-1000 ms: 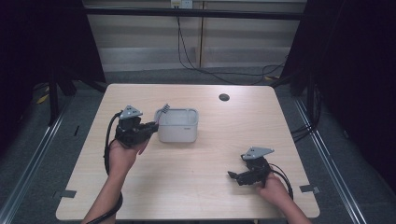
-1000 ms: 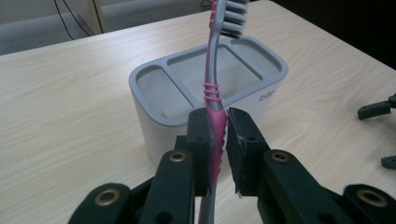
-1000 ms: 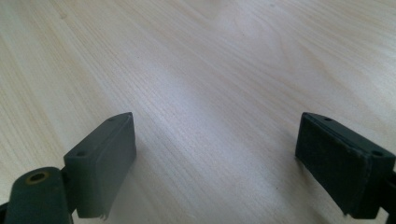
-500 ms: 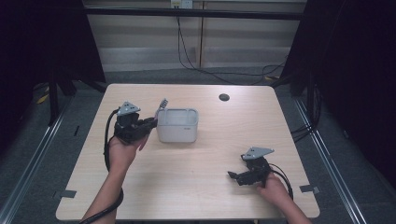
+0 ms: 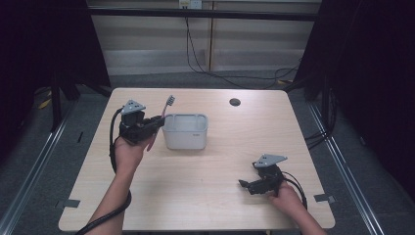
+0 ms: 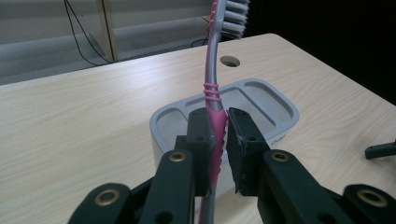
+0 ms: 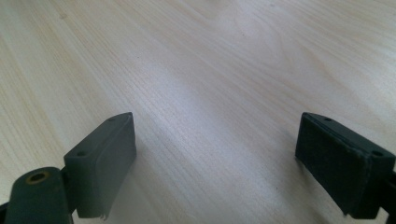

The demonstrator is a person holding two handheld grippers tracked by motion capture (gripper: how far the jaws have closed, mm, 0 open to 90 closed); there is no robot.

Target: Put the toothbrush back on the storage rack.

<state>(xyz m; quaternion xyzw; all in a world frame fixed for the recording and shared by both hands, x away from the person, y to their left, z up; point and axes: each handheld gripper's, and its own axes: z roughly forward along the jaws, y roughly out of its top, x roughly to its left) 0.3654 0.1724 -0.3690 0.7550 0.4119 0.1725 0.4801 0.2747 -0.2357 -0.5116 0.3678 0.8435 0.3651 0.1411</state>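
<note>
My left gripper [image 6: 217, 135] clamps a pink toothbrush [image 6: 214, 93] upright — the grey holder [image 5: 185, 131] just beyond it; my right gripper [image 7: 215, 158] rests wide open.

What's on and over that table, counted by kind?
Toothbrushes: 1, the pink and grey toothbrush clamped in the left gripper.
Holders: 1, the grey holder.
Grippers: 2, with the right gripper holding nothing.
Total: 4.
</note>
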